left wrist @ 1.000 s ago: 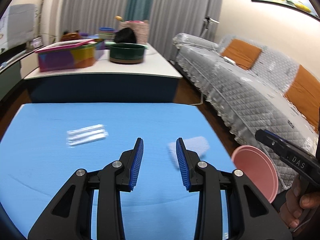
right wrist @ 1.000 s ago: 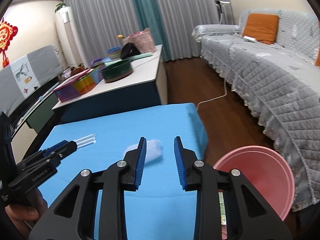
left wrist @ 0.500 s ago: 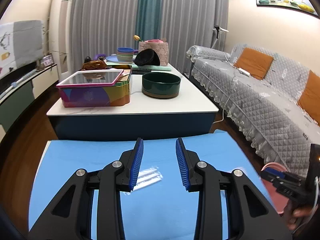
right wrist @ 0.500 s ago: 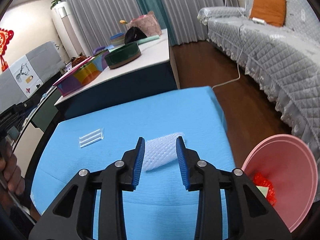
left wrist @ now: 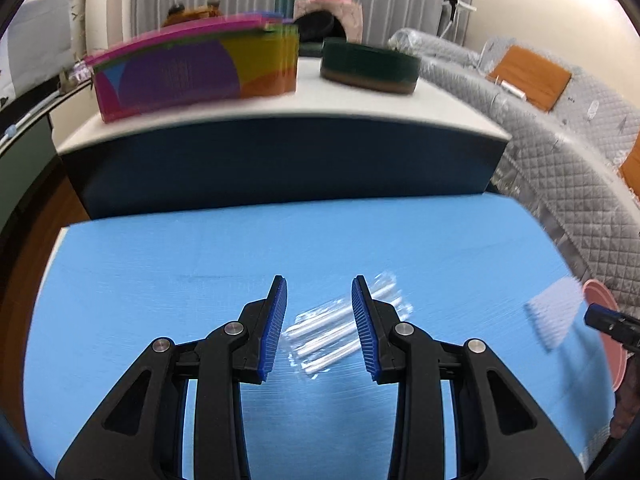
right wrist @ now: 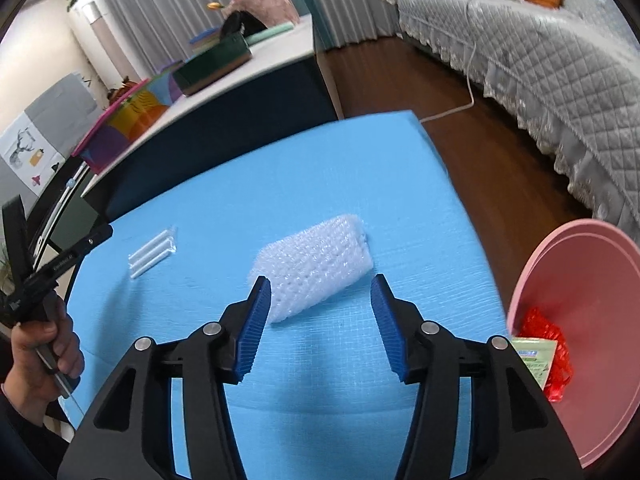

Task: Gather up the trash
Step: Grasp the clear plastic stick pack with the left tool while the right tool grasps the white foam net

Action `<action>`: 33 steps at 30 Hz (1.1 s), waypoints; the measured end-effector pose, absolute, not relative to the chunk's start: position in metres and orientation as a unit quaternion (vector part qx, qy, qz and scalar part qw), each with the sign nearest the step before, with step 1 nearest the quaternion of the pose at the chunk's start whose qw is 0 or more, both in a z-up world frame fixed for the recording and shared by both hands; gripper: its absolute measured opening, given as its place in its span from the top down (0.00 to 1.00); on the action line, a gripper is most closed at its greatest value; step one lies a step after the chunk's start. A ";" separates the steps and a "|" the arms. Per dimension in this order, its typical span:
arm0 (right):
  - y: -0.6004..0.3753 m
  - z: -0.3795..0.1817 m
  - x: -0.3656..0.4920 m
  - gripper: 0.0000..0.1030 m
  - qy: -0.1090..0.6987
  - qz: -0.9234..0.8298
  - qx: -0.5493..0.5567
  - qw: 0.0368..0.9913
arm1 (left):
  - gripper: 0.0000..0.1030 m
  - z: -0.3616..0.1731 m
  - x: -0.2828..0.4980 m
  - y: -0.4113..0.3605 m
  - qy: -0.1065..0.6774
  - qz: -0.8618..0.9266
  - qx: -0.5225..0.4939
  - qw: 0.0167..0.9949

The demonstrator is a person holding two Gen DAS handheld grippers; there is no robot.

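A clear plastic wrapper [left wrist: 340,330] with white sticks inside lies on the blue table [left wrist: 160,280]. My left gripper [left wrist: 320,330] hovers over it, open, with the wrapper seen between the fingers and no pad pressing on it. A white foam net sleeve [right wrist: 316,266] lies on the table [right wrist: 360,168] in the right wrist view. My right gripper [right wrist: 318,330] is just short of it, its jaws opening, nothing gripped. The same wrapper [right wrist: 154,254] shows at the left there. A pink bin [right wrist: 580,320] at the right holds red and green trash.
A white-topped counter [left wrist: 280,108] behind the table carries a colourful box [left wrist: 192,76] and a dark green bowl [left wrist: 370,66]. A grey quilted sofa [right wrist: 540,52] runs along the right, with wooden floor [right wrist: 480,140] and a white cable between.
My left gripper swung left and down from the foam sleeve to over the clear wrapper. My right gripper dropped toward the foam sleeve and its jaws spread wider.
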State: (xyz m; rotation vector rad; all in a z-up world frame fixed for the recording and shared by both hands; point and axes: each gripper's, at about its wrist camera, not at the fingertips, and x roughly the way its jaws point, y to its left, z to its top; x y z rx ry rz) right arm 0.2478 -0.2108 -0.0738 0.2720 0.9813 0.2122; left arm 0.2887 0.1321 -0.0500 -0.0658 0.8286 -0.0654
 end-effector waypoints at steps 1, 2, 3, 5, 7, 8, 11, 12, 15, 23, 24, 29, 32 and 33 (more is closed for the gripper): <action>-0.210 -0.077 0.250 0.48 0.472 0.100 0.133 0.866 | 0.66 -0.055 0.292 0.133 0.408 -0.029 -0.030 0.912; -0.209 -0.079 0.253 0.47 0.475 0.100 0.136 0.864 | 0.62 -0.059 0.295 0.133 0.413 -0.029 -0.030 0.910; -0.208 -0.081 0.255 0.47 0.477 0.099 0.138 0.862 | 0.59 -0.062 0.298 0.133 0.417 -0.029 -0.031 0.908; -0.205 -0.084 0.259 0.47 0.481 0.099 0.138 0.860 | 0.51 -0.068 0.303 0.136 0.423 -0.028 -0.034 0.905; -0.203 -0.086 0.262 0.47 0.483 0.099 0.137 0.859 | 0.47 -0.073 0.307 0.136 0.429 -0.032 -0.038 0.902; -0.202 -0.087 0.263 0.47 0.484 0.099 0.137 0.859 | 0.45 -0.075 0.308 0.136 0.433 -0.033 -0.038 0.900; -0.200 -0.090 0.266 0.47 0.486 0.096 0.134 0.858 | 0.45 -0.085 0.312 0.135 0.452 -0.035 -0.041 0.890; -0.199 -0.090 0.266 0.47 0.487 0.096 0.133 0.858 | 0.45 -0.088 0.312 0.135 0.456 -0.035 -0.041 0.888; -0.196 -0.090 0.267 0.47 0.488 0.097 0.126 0.858 | 0.46 -0.090 0.308 0.128 0.460 -0.046 -0.035 0.886; -0.198 -0.092 0.267 0.79 0.491 0.107 0.120 0.856 | 0.71 -0.088 0.295 0.098 0.469 -0.095 -0.002 0.878; -0.199 -0.091 0.266 0.83 0.490 0.109 0.122 0.857 | 0.72 -0.088 0.293 0.094 0.470 -0.096 0.003 0.877; -0.202 -0.076 0.258 1.00 0.471 0.120 0.114 0.867 | 0.95 -0.082 0.282 0.084 0.471 -0.097 0.019 0.877; -0.206 -0.067 0.251 1.00 0.461 0.123 0.114 0.872 | 0.95 -0.074 0.278 0.083 0.464 -0.094 0.015 0.881; -0.208 -0.063 0.248 1.00 0.457 0.124 0.114 0.873 | 0.95 -0.070 0.276 0.084 0.461 -0.094 0.013 0.882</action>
